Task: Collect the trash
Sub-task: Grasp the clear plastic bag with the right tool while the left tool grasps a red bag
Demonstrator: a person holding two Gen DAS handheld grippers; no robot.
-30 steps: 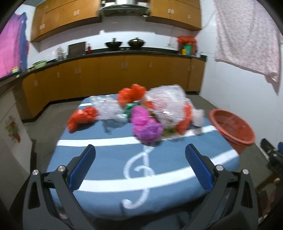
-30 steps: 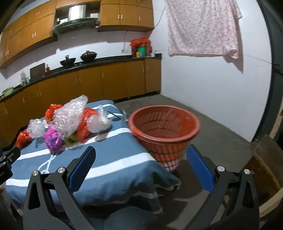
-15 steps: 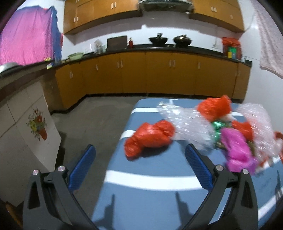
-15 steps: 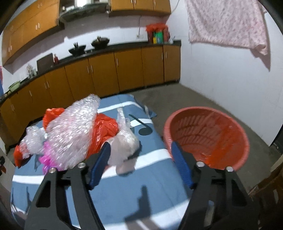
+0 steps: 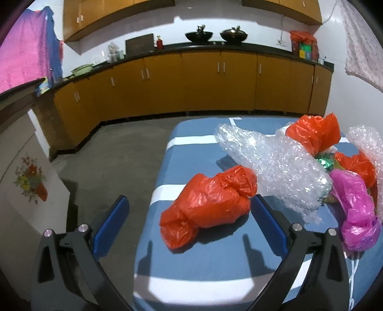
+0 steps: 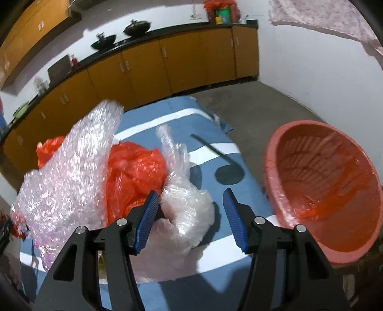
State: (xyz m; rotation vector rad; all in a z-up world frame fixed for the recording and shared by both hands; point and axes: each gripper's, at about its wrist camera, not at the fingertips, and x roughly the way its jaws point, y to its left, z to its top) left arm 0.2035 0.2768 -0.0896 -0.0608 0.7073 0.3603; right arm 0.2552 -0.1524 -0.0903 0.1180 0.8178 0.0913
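Observation:
Crumpled trash lies on a blue striped table (image 5: pixel 215 258). In the left wrist view a red plastic bag (image 5: pixel 208 205) lies between the tips of my open left gripper (image 5: pixel 189 222); bubble wrap (image 5: pixel 275 167), more red bags (image 5: pixel 313 134) and a pink bag (image 5: pixel 356 210) lie to its right. In the right wrist view my right gripper (image 6: pixel 191 217) is partly open around a clear plastic bag (image 6: pixel 189 208), not clamped. Bubble wrap (image 6: pixel 69 172) and a red bag (image 6: pixel 134 172) lie left of it. A red basket (image 6: pixel 325 189) stands at the right.
Orange kitchen cabinets (image 5: pixel 191 83) with a dark counter line the far wall, with woks (image 5: pixel 198 36) on top. Grey concrete floor (image 5: pixel 115 155) surrounds the table. A pink cloth (image 5: pixel 24 57) hangs at the left, a patterned cloth (image 6: pixel 323 16) on the right wall.
Both grippers moved forward and down to the table. The left one swung left to the red bag. The right one narrowed its jaws and now straddles the clear bag.

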